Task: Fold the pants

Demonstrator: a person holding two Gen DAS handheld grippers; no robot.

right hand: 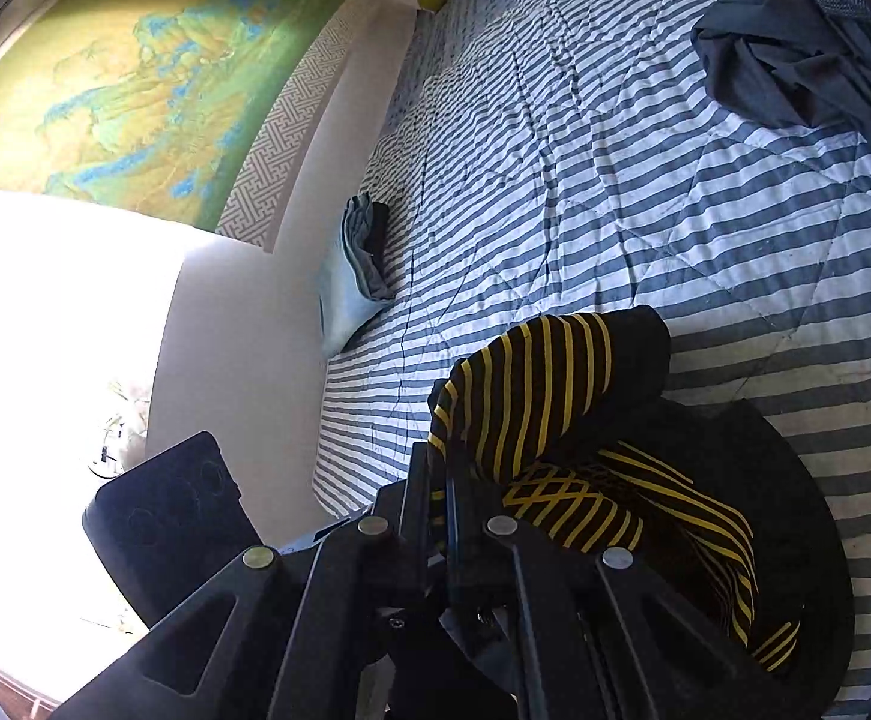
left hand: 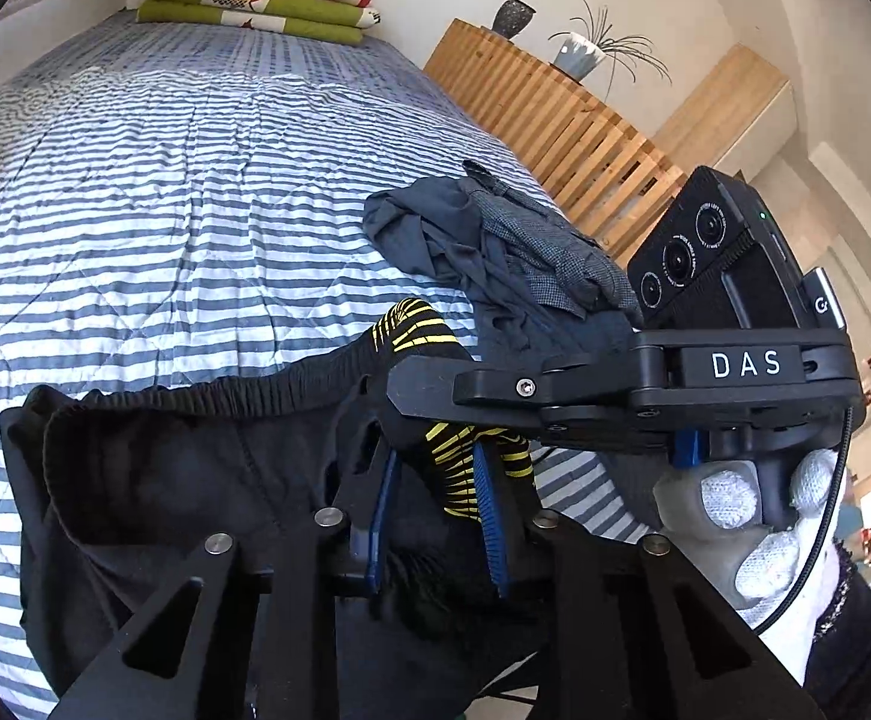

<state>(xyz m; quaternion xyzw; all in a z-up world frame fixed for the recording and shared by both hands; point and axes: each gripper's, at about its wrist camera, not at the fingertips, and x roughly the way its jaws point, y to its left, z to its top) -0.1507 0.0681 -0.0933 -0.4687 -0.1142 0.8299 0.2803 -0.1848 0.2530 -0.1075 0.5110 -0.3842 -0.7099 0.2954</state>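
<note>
My left gripper (left hand: 435,516) fingertips are buried in the black pants (left hand: 153,480), so I can't see where the pads meet. The right gripper (right hand: 441,498) tips vanish under yellow-striped fabric too (probably clamped on it). The pants legs run off the lower edge. The window (right hand: 45,390) is blown out white, and the grey clothes heap (right hand: 795,48) is cut by the frame.

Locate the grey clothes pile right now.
The grey clothes pile lies on the striped bedspread near its right edge, beside the slatted wooden unit, just beyond the black pants; top right in the right wrist view.
</note>
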